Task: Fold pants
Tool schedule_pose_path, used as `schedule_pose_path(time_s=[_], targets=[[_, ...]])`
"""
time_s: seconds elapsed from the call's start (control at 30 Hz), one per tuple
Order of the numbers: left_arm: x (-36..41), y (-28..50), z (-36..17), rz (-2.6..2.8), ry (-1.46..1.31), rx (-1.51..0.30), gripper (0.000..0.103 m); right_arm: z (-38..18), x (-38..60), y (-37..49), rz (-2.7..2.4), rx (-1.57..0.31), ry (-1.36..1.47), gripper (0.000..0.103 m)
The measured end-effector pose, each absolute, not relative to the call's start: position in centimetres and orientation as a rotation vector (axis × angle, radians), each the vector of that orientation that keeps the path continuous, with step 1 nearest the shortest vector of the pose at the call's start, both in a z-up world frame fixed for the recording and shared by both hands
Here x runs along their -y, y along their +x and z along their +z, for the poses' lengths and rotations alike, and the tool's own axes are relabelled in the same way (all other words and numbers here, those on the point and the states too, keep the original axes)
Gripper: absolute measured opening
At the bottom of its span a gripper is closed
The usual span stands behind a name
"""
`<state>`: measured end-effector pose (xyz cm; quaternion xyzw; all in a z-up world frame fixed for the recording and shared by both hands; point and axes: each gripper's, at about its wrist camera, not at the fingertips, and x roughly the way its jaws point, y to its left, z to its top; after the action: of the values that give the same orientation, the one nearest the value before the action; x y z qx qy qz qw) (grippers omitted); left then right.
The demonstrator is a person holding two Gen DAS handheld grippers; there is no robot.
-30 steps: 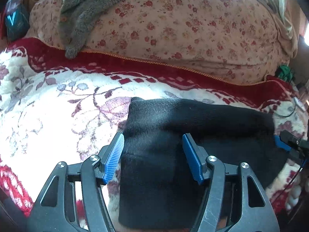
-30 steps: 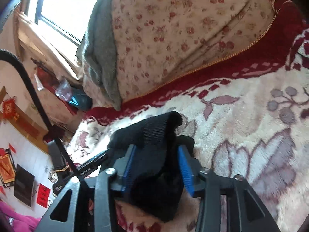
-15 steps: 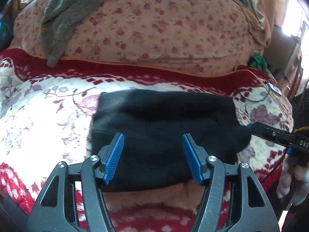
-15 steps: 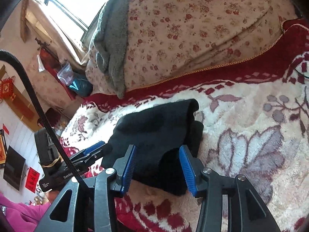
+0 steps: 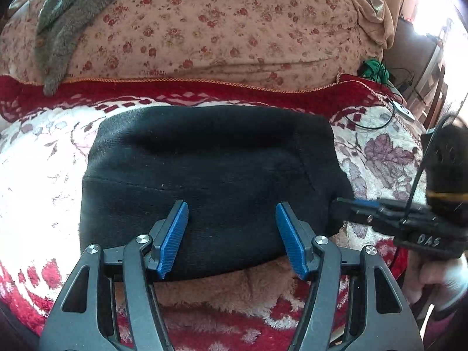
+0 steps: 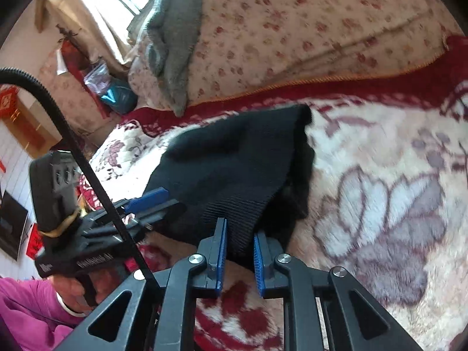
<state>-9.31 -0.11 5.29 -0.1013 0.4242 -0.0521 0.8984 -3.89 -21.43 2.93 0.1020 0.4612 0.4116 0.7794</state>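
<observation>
Folded black pants [image 5: 204, 175] lie on the bed's blanket [image 5: 44, 175]. The left hand-held gripper [image 5: 231, 234] hovers spread wide above them; the right hand-held gripper [image 6: 239, 251] pinches their ribbed edge, the layers underneath hidden.

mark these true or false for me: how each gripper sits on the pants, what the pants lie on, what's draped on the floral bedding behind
1. The left gripper is open over the black pants. True.
2. The right gripper is open and clear of the pants. False: its fingers are closed on the ribbed edge.
3. The pants lie on a bare wooden table. False: they lie on a red and white floral blanket.
4. A grey towel is draped over the floral bedding behind. True.
</observation>
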Motion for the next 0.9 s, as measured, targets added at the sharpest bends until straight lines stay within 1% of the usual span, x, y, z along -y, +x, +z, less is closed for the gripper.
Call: schedule_pose_path(time_s=[0.17, 0.37, 0.47, 0.53, 0.6, 0.63, 0.73, 0.9], targets=[[0.2, -9.3, 5.1, -0.099, -0.209, -0.877, 0.062, 2.0, 22.0, -3.8, 0.889, -1.016, 0.273, 0.015], [-0.3, -9.2, 5.6, -0.093, -0.238, -0.895, 0.062, 4.0, 22.6, -4.5, 0.852, -1.023, 0.22, 0.015], [-0.5, -9.3, 6.0, -0.081, -0.237, -0.898, 0.062, 5.3, 23.0, -4.7, 0.825, -0.99, 0.235, 0.018], [-0.9, -9.5, 6.6, -0.066, -0.234, -0.893, 0.062, 6.0, 22.9, -4.6, 0.818, -0.964, 0.246, 0.025], [-1.4, -9.7, 7.2, -0.054, -0.232, -0.878, 0.062, 6.2, 22.7, -4.3, 0.81, -0.958, 0.27, 0.044], [-1.7, -9.9, 7.5, -0.045, -0.229, -0.871, 0.062, 6.3, 22.6, -4.1, 0.809, -0.961, 0.282, 0.047], [-2.5, -10.0, 8.1, -0.028, -0.221, -0.863, 0.062, 6.6, 22.0, -3.8, 0.815, -0.961, 0.291, 0.047], [-4.0, -10.2, 8.6, 0.006, -0.212, -0.853, 0.062, 6.9, 21.0, -3.1, 0.799, -0.96, 0.278, 0.052]])
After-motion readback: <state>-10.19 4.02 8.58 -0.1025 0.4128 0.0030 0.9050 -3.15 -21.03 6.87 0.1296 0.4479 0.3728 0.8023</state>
